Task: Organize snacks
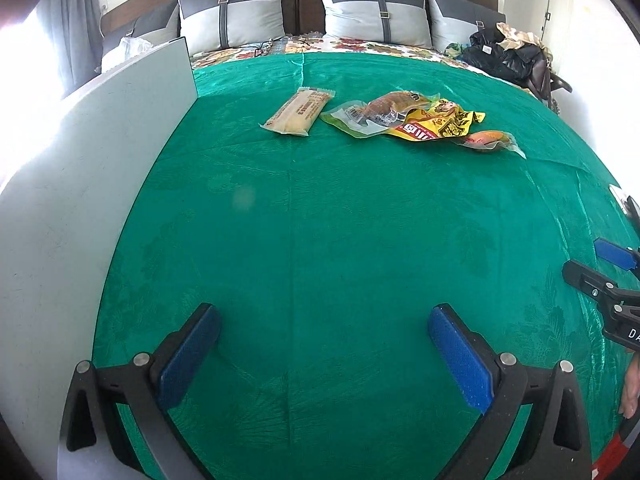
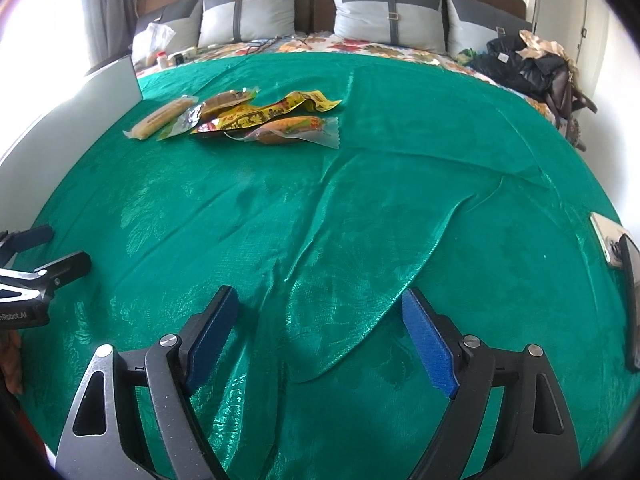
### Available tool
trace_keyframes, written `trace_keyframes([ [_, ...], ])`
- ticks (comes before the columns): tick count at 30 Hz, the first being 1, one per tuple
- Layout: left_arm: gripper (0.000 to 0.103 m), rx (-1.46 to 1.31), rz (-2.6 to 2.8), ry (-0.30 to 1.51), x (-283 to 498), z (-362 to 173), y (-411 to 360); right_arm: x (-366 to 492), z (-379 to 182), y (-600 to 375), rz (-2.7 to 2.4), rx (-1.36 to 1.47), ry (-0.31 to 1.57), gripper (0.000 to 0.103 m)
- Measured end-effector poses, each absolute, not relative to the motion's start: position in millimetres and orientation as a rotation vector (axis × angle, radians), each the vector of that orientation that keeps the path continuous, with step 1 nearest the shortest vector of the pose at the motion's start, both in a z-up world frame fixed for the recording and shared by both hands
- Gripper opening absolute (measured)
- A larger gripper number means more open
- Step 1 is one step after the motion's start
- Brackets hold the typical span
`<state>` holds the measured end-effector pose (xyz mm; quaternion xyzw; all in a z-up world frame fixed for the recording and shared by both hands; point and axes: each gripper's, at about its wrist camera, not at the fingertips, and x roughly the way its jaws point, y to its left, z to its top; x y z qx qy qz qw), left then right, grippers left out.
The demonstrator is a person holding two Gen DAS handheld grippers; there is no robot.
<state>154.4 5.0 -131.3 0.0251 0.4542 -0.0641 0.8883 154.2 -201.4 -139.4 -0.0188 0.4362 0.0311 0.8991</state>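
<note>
Several snack packets lie in a loose cluster far ahead on the green cloth (image 1: pixel 320 240): a pale bread bar (image 1: pixel 298 111), a clear pack of brown meat (image 1: pixel 376 112), a yellow packet (image 1: pixel 436 124) and an orange sausage pack (image 1: pixel 490 140). They also show in the right wrist view: bar (image 2: pixel 162 117), meat pack (image 2: pixel 222 102), yellow packet (image 2: pixel 272 112), sausage pack (image 2: pixel 292 130). My left gripper (image 1: pixel 324 316) is open and empty, low over the cloth. My right gripper (image 2: pixel 320 300) is open and empty, over a fold in the cloth.
A white box wall (image 1: pixel 100 160) stands along the left edge, also in the right wrist view (image 2: pixel 80 96). Pillows (image 1: pixel 376 12) line the headboard. Dark bags (image 1: pixel 508 56) lie at the far right. A phone-like object (image 2: pixel 608 244) lies at the right edge.
</note>
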Motion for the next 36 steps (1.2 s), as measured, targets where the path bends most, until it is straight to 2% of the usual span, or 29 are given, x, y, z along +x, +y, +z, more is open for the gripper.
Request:
trace_keyframes([
  [36,0.103,0.053,-0.129,0.943,153.2,-131.3,5.3,156.3,-139.7,-200.8,0.067,-0.036,0.908,0.089],
])
